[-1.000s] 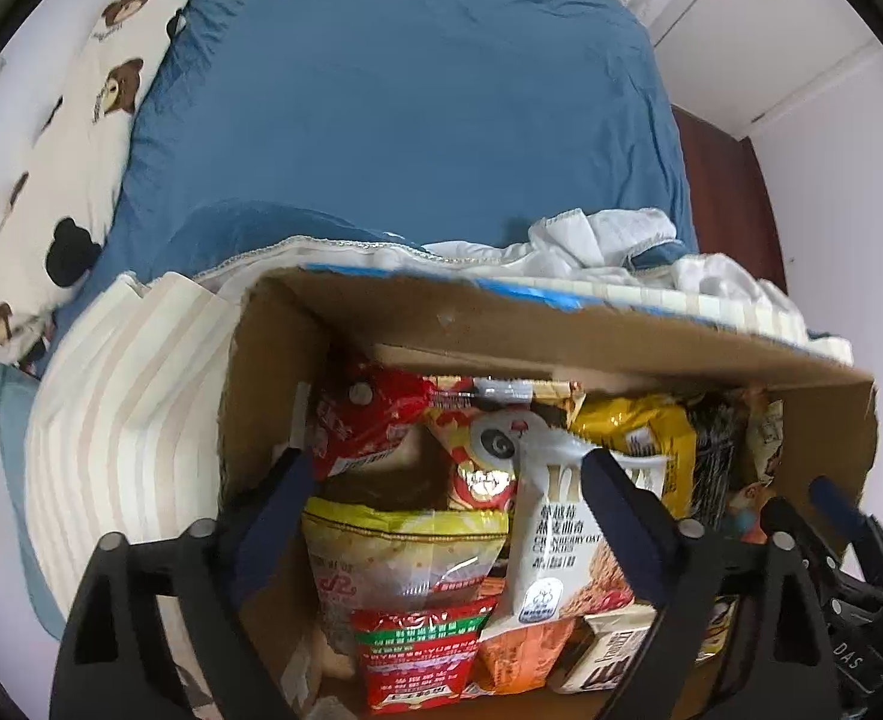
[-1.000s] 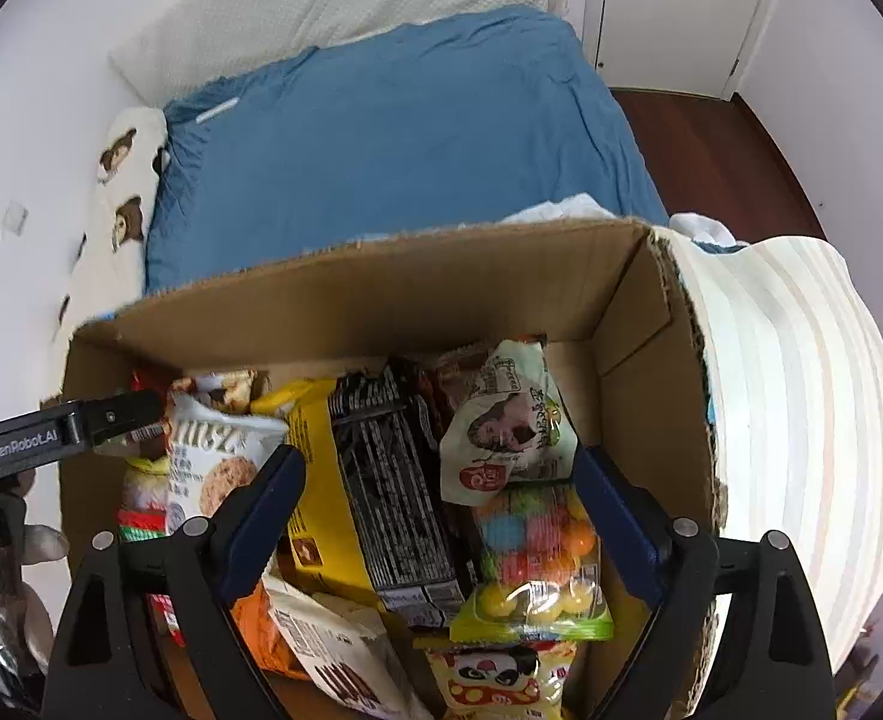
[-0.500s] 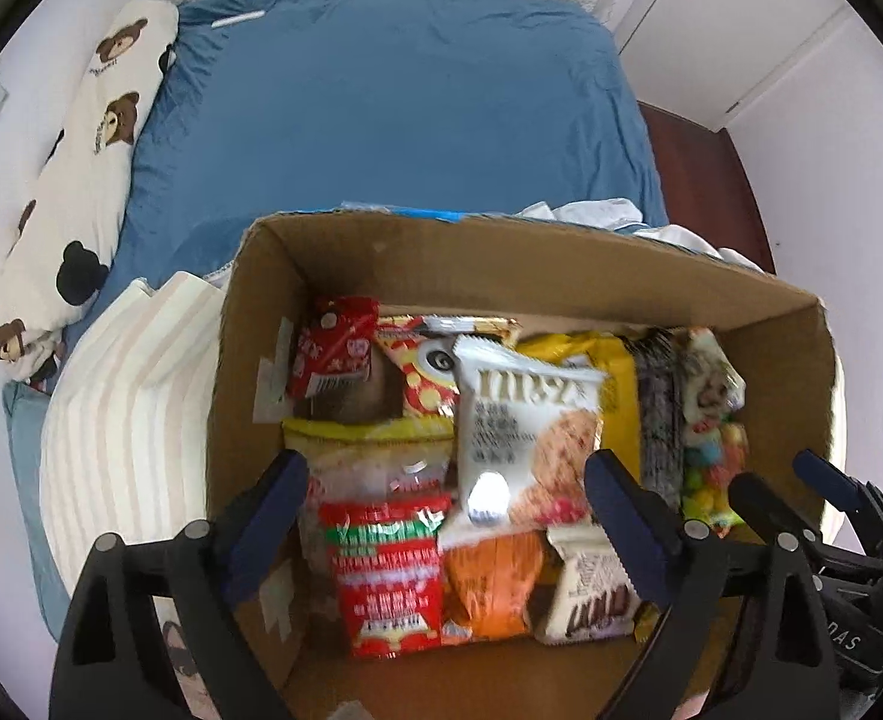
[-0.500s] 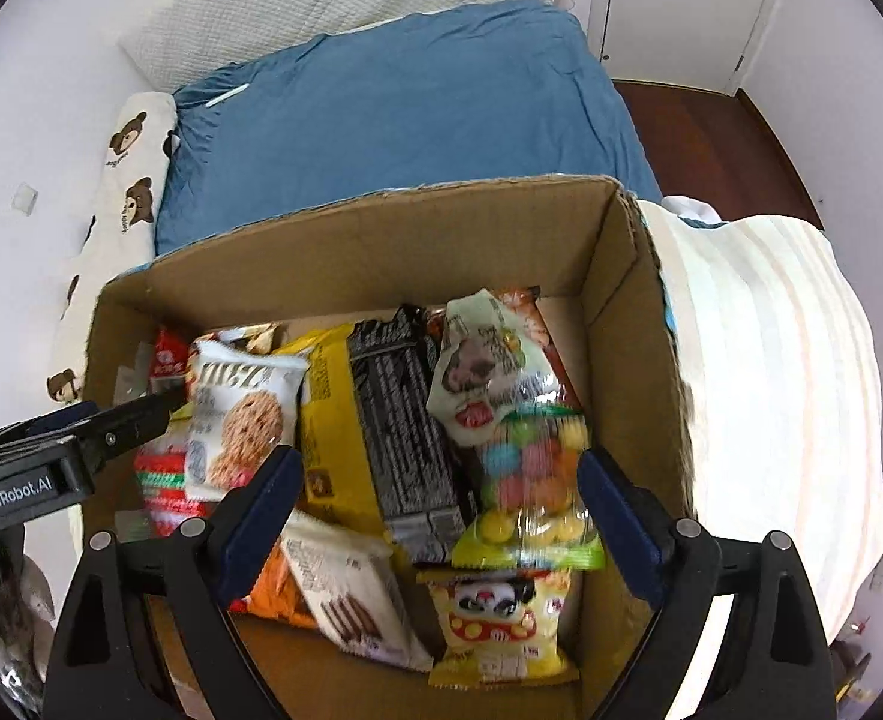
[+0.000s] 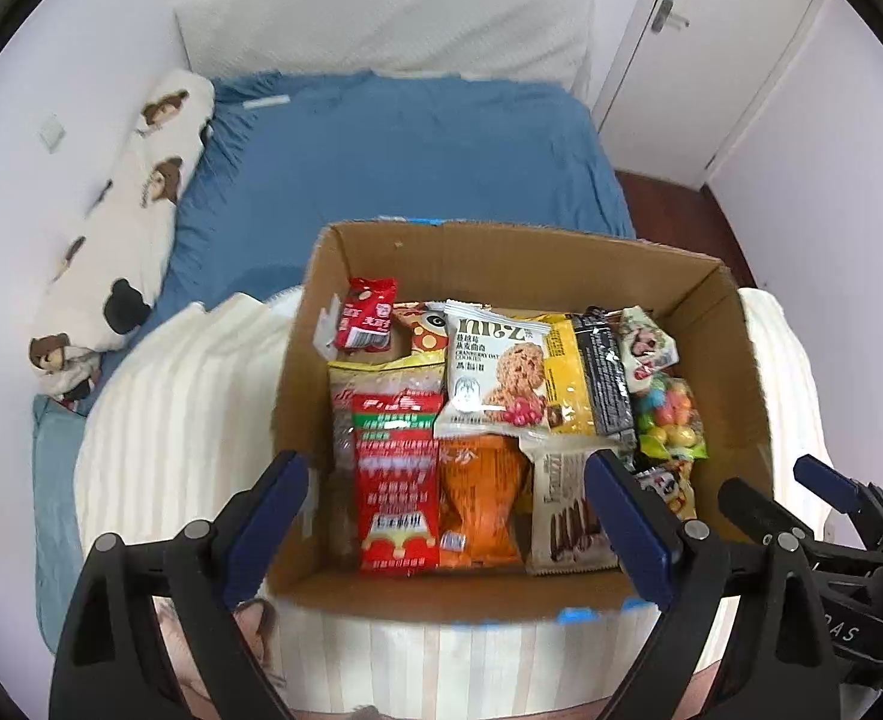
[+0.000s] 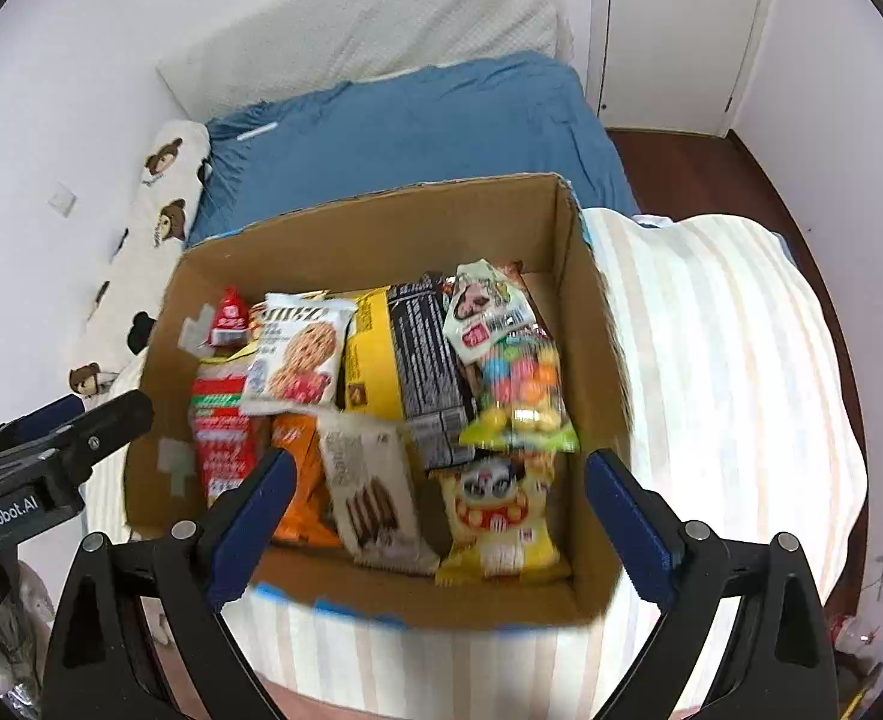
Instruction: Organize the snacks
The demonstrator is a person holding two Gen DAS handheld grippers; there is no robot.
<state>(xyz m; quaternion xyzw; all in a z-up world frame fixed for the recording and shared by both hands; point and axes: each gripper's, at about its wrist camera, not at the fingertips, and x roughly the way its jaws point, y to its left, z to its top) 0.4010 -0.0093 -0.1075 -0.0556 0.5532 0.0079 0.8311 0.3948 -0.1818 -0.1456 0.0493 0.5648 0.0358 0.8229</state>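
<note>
Snacks are lying packed side by side inside an open cardboard box (image 5: 501, 264), which is sitting on a striped cream blanket (image 5: 189, 408) at the foot of a bed with a blue sheet (image 5: 393, 144). Along the near row, a red packet (image 5: 396, 492), an orange packet (image 5: 480, 498) and a pale wafer packet (image 5: 567, 510) are lying flat and touching one another. Behind them a cookie packet (image 5: 495, 372) is overlapping the orange one, with a yellow and black bag (image 5: 585, 378) just beside it on the right. A bag of coloured candies (image 5: 669, 414) is resting against the right wall of the box, and a small red pouch (image 5: 369, 318) is standing in the far left corner. In the right wrist view, a yellow panda packet (image 6: 501, 516) is lying in the near right corner, just below the candies.

Both tools are hovering above the near edge of the box, touching nothing. The left gripper (image 5: 447, 510) is holding its blue fingers (image 5: 273, 498) spread wide, with nothing between them. The right gripper (image 6: 435, 504) is likewise spread apart and empty, its fingers (image 6: 621, 504) framing the near row of packets. A bear-print pillow (image 5: 123, 210) is lying along the wall on the left of the bed.
</note>
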